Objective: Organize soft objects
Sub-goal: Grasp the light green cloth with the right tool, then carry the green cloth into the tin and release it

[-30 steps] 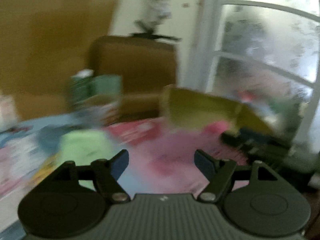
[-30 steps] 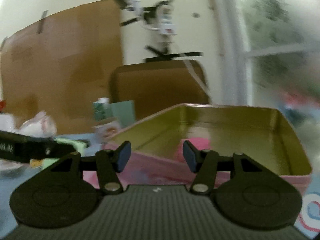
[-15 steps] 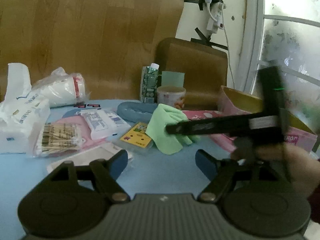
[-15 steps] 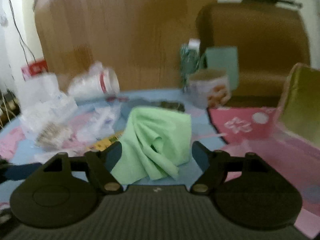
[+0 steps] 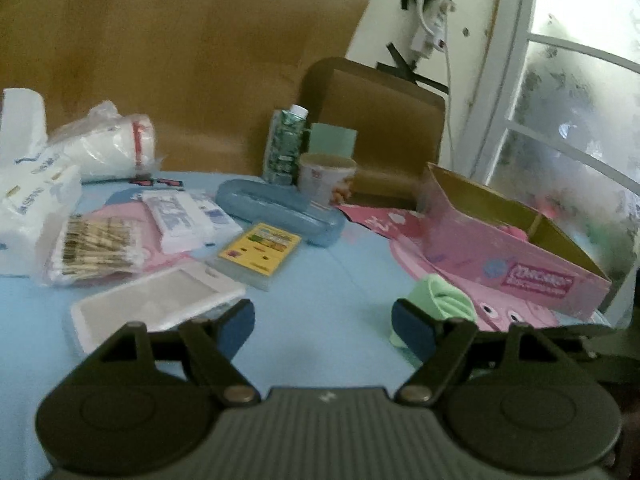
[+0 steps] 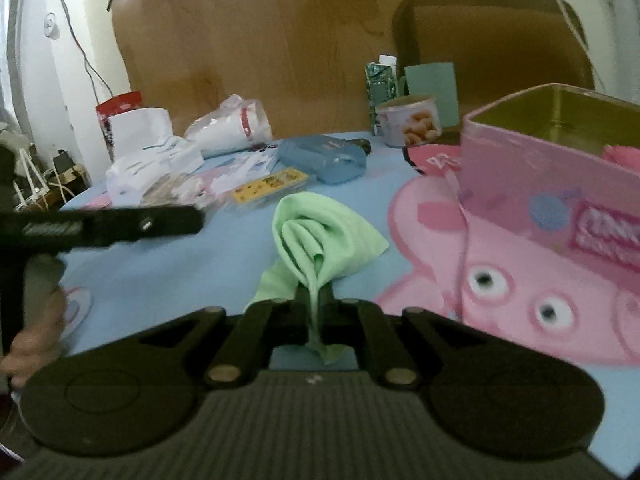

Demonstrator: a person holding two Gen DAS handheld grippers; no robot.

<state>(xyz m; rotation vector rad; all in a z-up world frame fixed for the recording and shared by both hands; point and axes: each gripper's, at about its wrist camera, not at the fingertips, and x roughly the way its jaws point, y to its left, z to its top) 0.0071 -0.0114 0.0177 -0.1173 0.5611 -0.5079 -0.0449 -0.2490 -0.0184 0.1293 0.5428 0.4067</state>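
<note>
Starting at your far left, your left gripper (image 5: 322, 326) hangs wide open over bare blue tablecloth (image 5: 328, 280) and grips nothing. At its ten o'clock lies a white tray (image 5: 156, 306), with a bag of cotton swabs (image 5: 94, 250) and a yellow card pack (image 5: 260, 250) beyond it. If you swing this hand sideways, its open fingers could catch the tray's raised edge or sweep the light packets along the cloth.

In the middle, your right gripper (image 6: 316, 320) is closed on the green cloth (image 6: 320, 236). Only a thin tail of fabric sits between the jaws, and the bunched bulk sprawls ahead at twelve o'clock, apparently resting on the table. That looks to be the main risk: a narrow pinch on soft fabric may slip out if you lift fast, and the trailing folds could drag across the tablecloth.

Further right, at two o'clock from the right gripper, stands the open pink tin (image 6: 560, 184), with something pink already inside. The cloth is near it but not in it. Its near wall is tall, so a low carry could snag the hanging folds on the rim, or nudge the tin sideways. Part of the cloth might also drape outside when you let go. At twelve o'clock beyond, the snack cup (image 6: 412, 126) and green carton (image 6: 380, 88) stand well clear.
</note>
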